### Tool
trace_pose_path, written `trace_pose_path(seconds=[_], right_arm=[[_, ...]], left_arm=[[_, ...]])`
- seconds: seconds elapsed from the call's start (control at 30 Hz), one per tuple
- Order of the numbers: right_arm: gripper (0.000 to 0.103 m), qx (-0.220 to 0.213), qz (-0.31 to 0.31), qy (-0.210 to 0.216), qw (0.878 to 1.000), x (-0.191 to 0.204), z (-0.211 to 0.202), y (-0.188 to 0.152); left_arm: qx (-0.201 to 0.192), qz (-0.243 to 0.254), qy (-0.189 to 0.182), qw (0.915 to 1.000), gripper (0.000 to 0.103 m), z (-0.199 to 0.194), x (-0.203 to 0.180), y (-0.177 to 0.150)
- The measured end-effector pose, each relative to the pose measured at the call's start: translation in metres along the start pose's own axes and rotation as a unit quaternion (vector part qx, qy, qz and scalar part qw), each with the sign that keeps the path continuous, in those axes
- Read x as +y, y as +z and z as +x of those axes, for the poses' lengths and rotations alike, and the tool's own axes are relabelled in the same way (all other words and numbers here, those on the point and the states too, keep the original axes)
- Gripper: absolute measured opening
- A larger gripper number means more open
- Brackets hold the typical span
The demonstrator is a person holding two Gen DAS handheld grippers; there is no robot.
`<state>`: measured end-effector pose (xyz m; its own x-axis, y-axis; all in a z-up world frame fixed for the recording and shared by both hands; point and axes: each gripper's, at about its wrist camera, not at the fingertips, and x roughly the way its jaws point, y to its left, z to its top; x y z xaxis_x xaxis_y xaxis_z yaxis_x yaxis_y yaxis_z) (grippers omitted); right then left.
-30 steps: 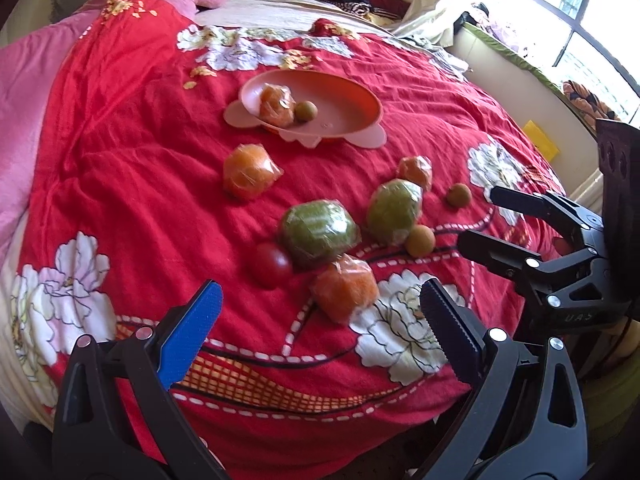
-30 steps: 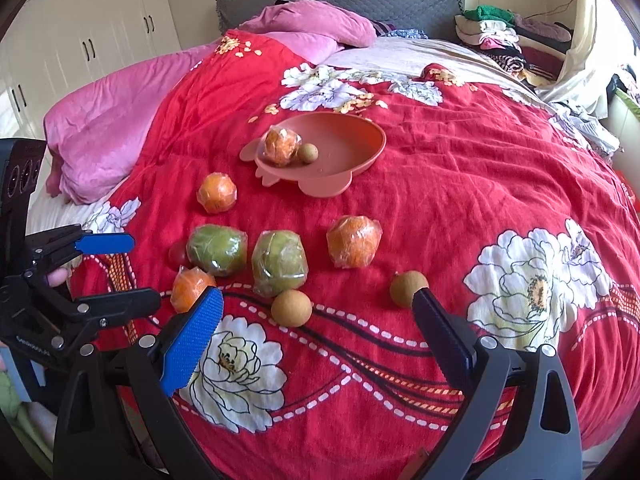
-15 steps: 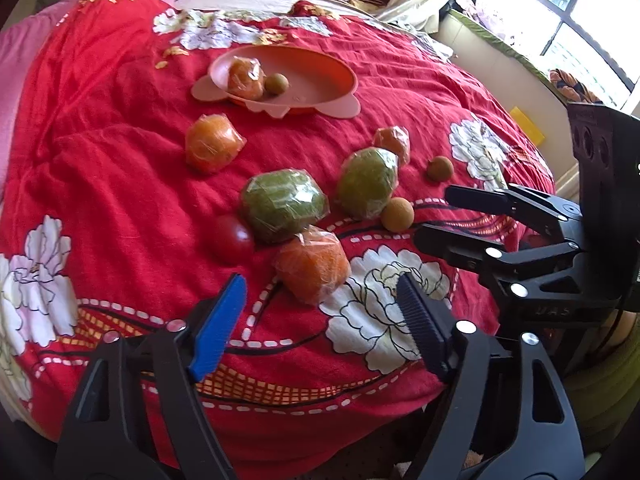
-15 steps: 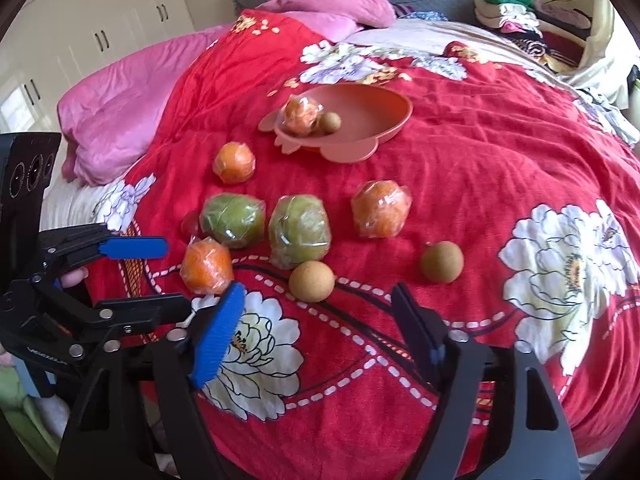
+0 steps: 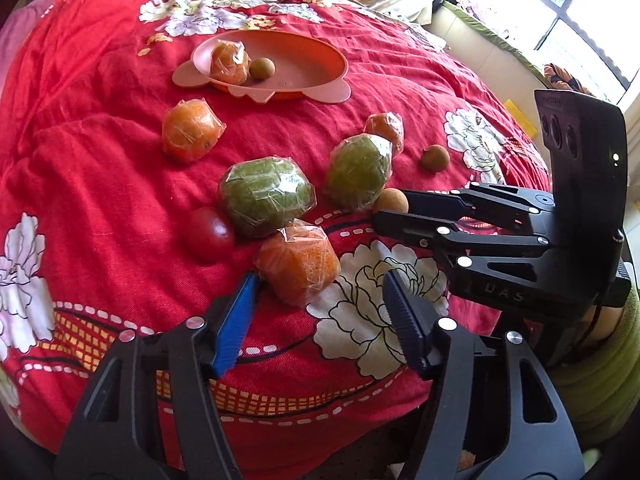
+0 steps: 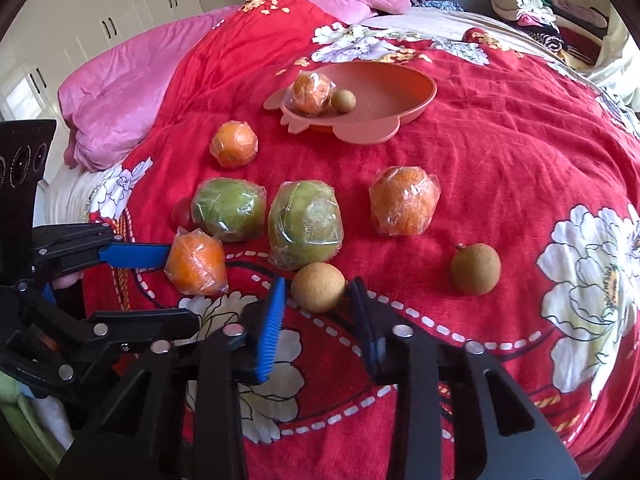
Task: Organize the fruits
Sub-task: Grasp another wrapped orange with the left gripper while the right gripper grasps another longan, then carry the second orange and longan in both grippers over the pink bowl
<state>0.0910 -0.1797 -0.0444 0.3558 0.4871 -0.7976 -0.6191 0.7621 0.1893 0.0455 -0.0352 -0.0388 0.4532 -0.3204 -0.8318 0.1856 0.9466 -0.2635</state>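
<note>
Red flowered bedspread point(image 6: 500, 152) under scattered fruit, my left hand-held gripper point(image 5: 320, 300) closing around a plastic-wrapped orange point(image 5: 298, 266), my right hand-held gripper point(image 6: 318, 300) closing, pinching a small round brown fruit point(image 6: 318, 292)

Bright daylight from the window point(image 5: 580, 12) (blown out), soft shadows, fisheye-bent edges, dark corners

I see a matt, fuzzy red floral cloth blanket point(image 6: 500, 152), a smooth salmon-pink plastic plate point(image 6: 384, 100), crinkly glossy film around an orange fruit point(image 5: 298, 266), and a rough-skinned brown longan point(image 6: 318, 287).
</note>
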Motion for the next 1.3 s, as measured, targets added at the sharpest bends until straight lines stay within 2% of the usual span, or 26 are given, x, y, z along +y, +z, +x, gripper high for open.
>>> trace_pose_path(seconds=[0.13,0.37,0.6,0.9,1.3], right_arm=[[0.026,-0.006,0.007,0.006,1.0,-0.003,-0.003,-0.001],[0.026,-0.016,0.021,0.013,1.0,-0.008,-0.012,-0.005],[0.026,-0.029,0.028,0.012,0.999,-0.011,-0.021,-0.004],[0.026,-0.049,0.03,0.009,0.998,-0.013,-0.037,0.003],[0.026,-0.075,0.022,-0.002,0.997,-0.019,-0.049,0.028]], left_arm=[[0.003,-0.008,-0.001,1.0,0.053,0.005,0.002,0.003],[0.0,-0.017,0.018,0.9997,0.034,0.015,0.005,0.01],[-0.001,-0.013,0.017,0.9998,0.032,0.016,0.004,0.012],[-0.02,-0.018,-0.022,0.9994,0.032,-0.008,-0.001,0.015],[-0.059,-0.022,-0.008,0.998,0.032,-0.027,0.01,0.057]])
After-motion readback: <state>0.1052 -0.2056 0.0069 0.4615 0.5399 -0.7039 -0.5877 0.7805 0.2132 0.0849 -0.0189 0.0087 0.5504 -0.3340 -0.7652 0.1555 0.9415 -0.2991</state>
